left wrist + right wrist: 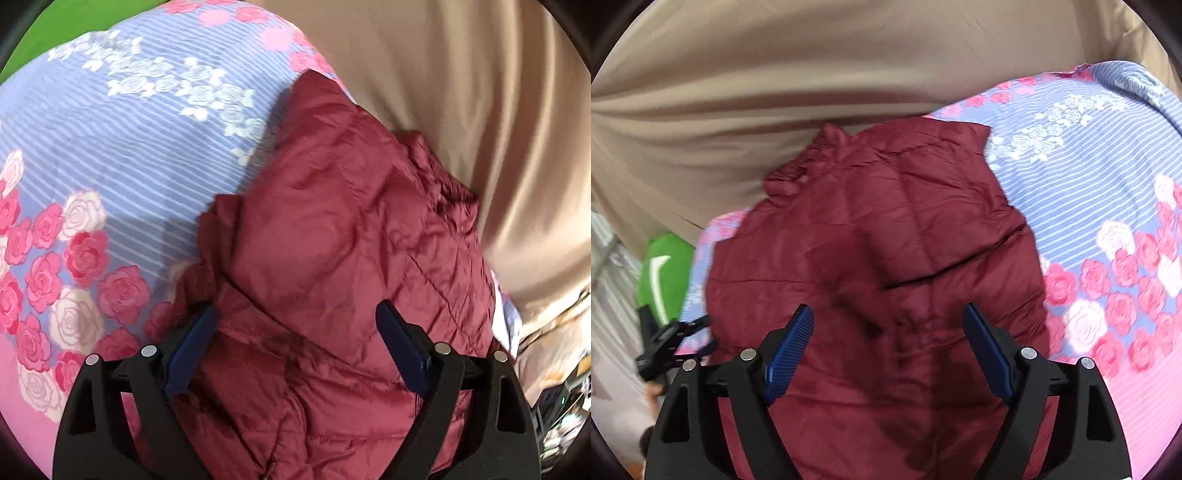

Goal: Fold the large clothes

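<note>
- On the bed with the floral blue-and-pink striped sheet lies the dark red quilted puffer jacket, spread fairly flat with one side folded over, its bunched collar end against the beige satin curtain.
- Left hand-held gripper: jaws spread wide over the jacket, nothing pinched. Right hand-held gripper: jaws also spread, hovering above the jacket, pads clear of the fabric.
- Handling, by judgement: light, soft, puffy; the shiny shell is likely slippery and springs back, so folds may not stay put. Best pinched at a hem, seam or sleeve edge where the layers are thin, not on the padded middle.
- Left wrist view only: a folded flap of the jacket with a raised crease, and cluttered room bits at the far right edge beyond the jacket.
- Right wrist view only: the jacket's whole outline, a green object beside the jacket's left edge, and the other gripper with a bit of a hand low on that same side.
</note>
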### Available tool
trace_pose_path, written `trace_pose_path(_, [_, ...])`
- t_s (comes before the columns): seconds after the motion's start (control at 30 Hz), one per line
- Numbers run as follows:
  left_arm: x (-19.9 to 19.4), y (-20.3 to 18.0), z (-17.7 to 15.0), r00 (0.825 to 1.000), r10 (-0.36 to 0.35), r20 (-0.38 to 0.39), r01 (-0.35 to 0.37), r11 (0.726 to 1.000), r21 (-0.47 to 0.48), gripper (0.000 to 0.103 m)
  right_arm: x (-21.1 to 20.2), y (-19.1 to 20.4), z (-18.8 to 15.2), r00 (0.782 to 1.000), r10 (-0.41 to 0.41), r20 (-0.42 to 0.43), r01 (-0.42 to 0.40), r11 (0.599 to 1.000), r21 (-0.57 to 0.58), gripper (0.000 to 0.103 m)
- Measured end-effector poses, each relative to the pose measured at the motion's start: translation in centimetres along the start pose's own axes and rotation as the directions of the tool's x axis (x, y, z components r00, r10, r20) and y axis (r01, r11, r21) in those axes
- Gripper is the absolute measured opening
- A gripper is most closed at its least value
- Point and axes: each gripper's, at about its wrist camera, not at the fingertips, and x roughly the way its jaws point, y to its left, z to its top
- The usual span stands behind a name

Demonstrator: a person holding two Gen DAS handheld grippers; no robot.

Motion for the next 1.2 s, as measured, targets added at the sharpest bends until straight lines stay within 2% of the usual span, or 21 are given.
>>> trace_pose_path(0.1, [-0.5, 0.5, 0.4, 1.0, 0.001, 0.027, -0.001, 1.0, -0.006, 0.085, 0.0, 0.7, -0.7, 1.0, 0.004, -0.014, -0.005, 0.999, -0.036, 0.085])
trace_pose_path(0.23, [-0.2, 0.8, 1.2, 1.0, -0.007, 0.024, 0.008, 0.999, -0.047, 0.085, 3.0, 1.5, -0.9, 0.994, -0.071, -0.085, 0.063, 0.994, -0.092, 0.085])
trace_pose_path(0.27, [0.0, 0.8, 1.5, 1.0, -0.007, 0.017, 0.008, 0.998, -0.057, 0.084, 3.8, 1.6, -0.7, 0.991, -0.093, -0.096, 0.084, 0.992, -0.095, 0.08])
trace_pose_path(0.3, [0.3, 0.8, 1.9, 1.0, 0.002, 0.009, -0.001, 0.998, -0.07, 0.074, 4.9, 1.8, -0.4, 0.985, -0.133, -0.109, 0.123, 0.988, -0.094, 0.072])
trace_pose_path(0.33, [0.6, 0.6, 2.1, 1.0, 0.004, 0.003, -0.004, 0.997, -0.073, 0.065, 5.4, 1.9, -0.1, 0.982, -0.147, -0.118, 0.137, 0.986, -0.092, 0.04])
trace_pose_path(0.37, [0.8, 0.3, 2.4, 1.0, 0.002, -0.004, -0.002, 0.998, -0.063, 0.043, 6.1, 2.2, 0.4, 0.978, -0.156, -0.138, 0.144, 0.985, -0.093, 0.009])
trace_pose_path(0.4, [0.9, -0.3, 2.7, 1.0, 0.009, -0.009, -0.01, 0.999, -0.032, 0.021, 6.5, 2.8, 1.2, 0.976, -0.166, -0.143, 0.152, 0.983, -0.102, 0.005])
trace_pose_path(0.43, [0.6, -0.7, 3.0, 1.0, 0.005, 0.004, -0.005, 1.0, -0.009, 0.009, 6.1, 3.6, 2.0, 0.98, -0.166, -0.114, 0.152, 0.981, -0.116, 0.004])
trace_pose_path(0.47, [0.3, -1.0, 3.3, 1.0, -0.004, 0.02, 0.004, 1.0, 0.005, 0.005, 5.1, 4.8, 3.0, 0.986, -0.159, -0.051, 0.15, 0.978, -0.144, 0.004])
trace_pose_path(0.53, [-1.4, -2.1, 3.9, 0.994, -0.022, 0.103, 0.018, 0.999, 0.032, 0.005, 1.6, 8.6, 5.2, 0.989, -0.091, 0.113, 0.117, 0.961, -0.25, 0.003])
trace_pose_path(0.57, [-1.9, -2.5, 4.1, 0.991, -0.024, 0.134, 0.018, 0.999, 0.043, 0.004, -0.3, 10.1, 6.1, 0.983, -0.027, 0.181, 0.079, 0.955, -0.287, 0.003])
trace_pose_path(0.6, [-2.5, -3.2, 4.3, 0.984, -0.014, 0.179, 0.003, 0.998, 0.062, 0.004, -2.4, 11.5, 6.9, 0.965, 0.05, 0.258, 0.04, 0.943, -0.33, 0.003])
trace_pose_path(0.67, [-2.1, -4.2, 4.4, 0.977, 0.023, 0.211, -0.045, 0.994, 0.101, 0.004, -3.6, 12.4, 7.9, 0.941, 0.072, 0.33, 0.057, 0.929, -0.366, 0.003])
trace_pose_path(0.73, [-0.1, -4.7, 4.3, 0.982, 0.06, 0.181, -0.085, 0.988, 0.133, 0.004, -0.8, 11.0, 9.2, 0.956, -0.017, 0.294, 0.118, 0.937, -0.328, 0.003])
trace_pose_path(0.8, [2.7, -4.8, 3.8, 0.978, 0.144, 0.152, -0.167, 0.973, 0.156, 0.004, 4.8, 7.8, 9.6, 0.97, -0.168, 0.175, 0.211, 0.941, -0.266, 0.003])
trace_pose_path(0.87, [4.8, -4.5, 3.3, 0.978, 0.171, 0.117, -0.188, 0.968, 0.164, 0.004, 9.0, 4.8, 9.1, 0.96, -0.267, 0.078, 0.278, 0.935, -0.219, 0.003])
trace_pose_path(0.9, [5.2, -4.3, 3.0, 0.977, 0.175, 0.119, -0.194, 0.967, 0.166, 0.004, 10.3, 3.5, 8.8, 0.965, -0.258, 0.042, 0.261, 0.946, -0.192, 0.003])
trace_pose_path(0.97, [5.6, -4.5, 2.5, 0.971, 0.184, 0.154, -0.213, 0.957, 0.195, 0.004, 11.1, 2.6, 8.5, 0.972, -0.231, 0.037, 0.234, 0.957, -0.17, 0.003])
trace_pose_path(1.07, [5.8, -4.9, 2.1, 0.965, 0.19, 0.182, -0.229, 0.948, 0.222, 0.005, 12.2, 2.3, 7.9, 0.967, -0.251, 0.037, 0.253, 0.944, -0.21, 0.004])
trace_pose_path(1.13, [5.8, -4.9, 1.8, 0.965, 0.186, 0.186, -0.226, 0.948, 0.222, 0.005, 11.8, 2.0, 7.7, 0.968, -0.247, 0.049, 0.252, 0.943, -0.217, 0.008])
trace_pose_path(1.2, [5.7, -4.6, 1.8, 0.968, 0.173, 0.183, -0.211, 0.954, 0.212, 0.005, 10.5, 1.5, 7.6, 0.969, -0.238, 0.063, 0.246, 0.955, -0.169, 0.013])
